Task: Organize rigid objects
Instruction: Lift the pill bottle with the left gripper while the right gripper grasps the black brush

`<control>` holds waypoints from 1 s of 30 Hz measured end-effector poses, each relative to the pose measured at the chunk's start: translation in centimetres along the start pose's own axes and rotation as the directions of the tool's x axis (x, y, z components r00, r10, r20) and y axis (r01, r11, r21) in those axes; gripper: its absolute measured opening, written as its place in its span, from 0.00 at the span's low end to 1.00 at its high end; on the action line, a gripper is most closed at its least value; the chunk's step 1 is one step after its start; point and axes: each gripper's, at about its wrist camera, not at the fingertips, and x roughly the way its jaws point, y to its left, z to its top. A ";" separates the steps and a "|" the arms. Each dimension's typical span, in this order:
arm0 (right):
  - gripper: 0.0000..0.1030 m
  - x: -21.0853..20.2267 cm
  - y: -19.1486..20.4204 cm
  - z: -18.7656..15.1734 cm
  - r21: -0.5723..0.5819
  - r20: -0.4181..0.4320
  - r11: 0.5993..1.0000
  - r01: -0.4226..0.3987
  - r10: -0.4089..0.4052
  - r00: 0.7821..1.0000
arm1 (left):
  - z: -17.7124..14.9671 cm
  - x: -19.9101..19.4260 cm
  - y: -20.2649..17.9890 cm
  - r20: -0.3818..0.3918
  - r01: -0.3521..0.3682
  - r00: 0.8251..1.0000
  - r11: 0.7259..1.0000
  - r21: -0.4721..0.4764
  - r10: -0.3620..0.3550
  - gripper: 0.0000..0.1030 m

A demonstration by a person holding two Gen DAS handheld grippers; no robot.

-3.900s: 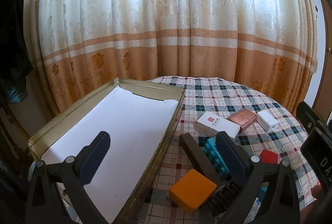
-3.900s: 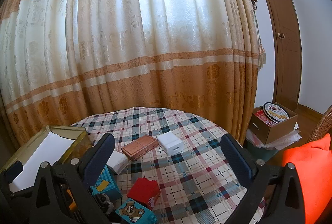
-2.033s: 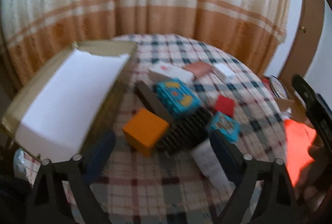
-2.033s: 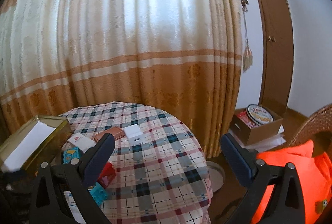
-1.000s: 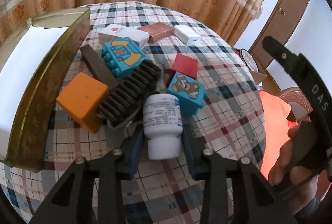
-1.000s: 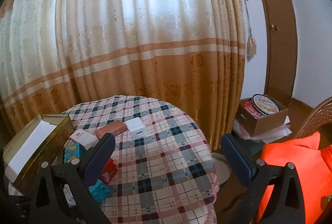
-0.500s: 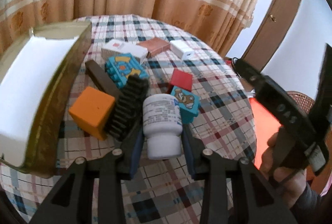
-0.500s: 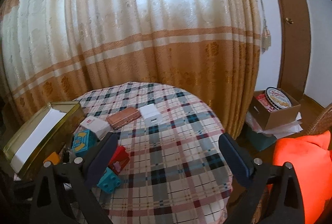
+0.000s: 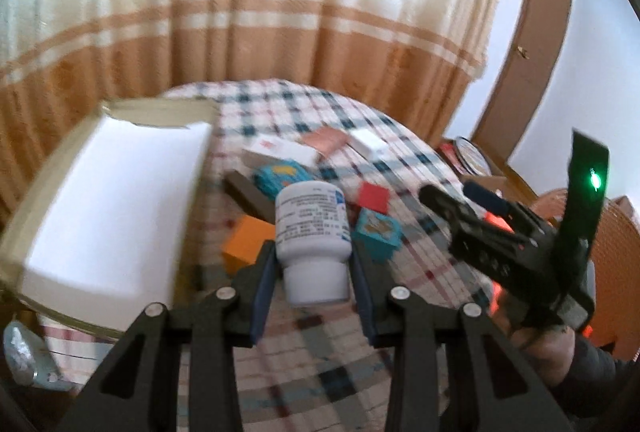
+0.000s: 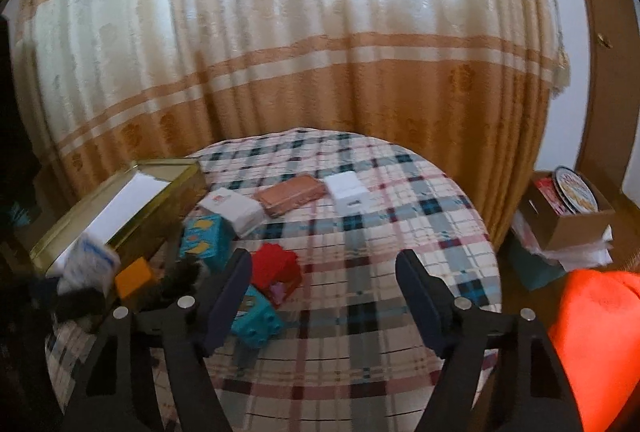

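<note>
My left gripper is shut on a white pill bottle, held above the checked table, just right of the gold tin with a white lining. The bottle also shows blurred in the right wrist view beside the tin. My right gripper is open and empty above the table's middle. On the cloth lie an orange block, a blue block, a red block, a teal bear block, a dark brush, a white carton, a copper case and a white box.
A curtain hangs behind the round table. A cardboard box with a biscuit tin stands on the floor at right. An orange cushion lies at lower right. The right gripper's body shows in the left wrist view.
My left gripper closed on the pill bottle, lifted it off the cloth and is swinging it up and left toward the tin. My right gripper tilted down toward the table.
</note>
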 end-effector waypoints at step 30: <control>0.74 6.7 9.4 0.3 -0.105 -0.326 0.919 -0.381 0.330 0.886 | 0.7 -2.4 5.0 0.063 -0.080 0.994 0.991 -0.109 0.087 0.35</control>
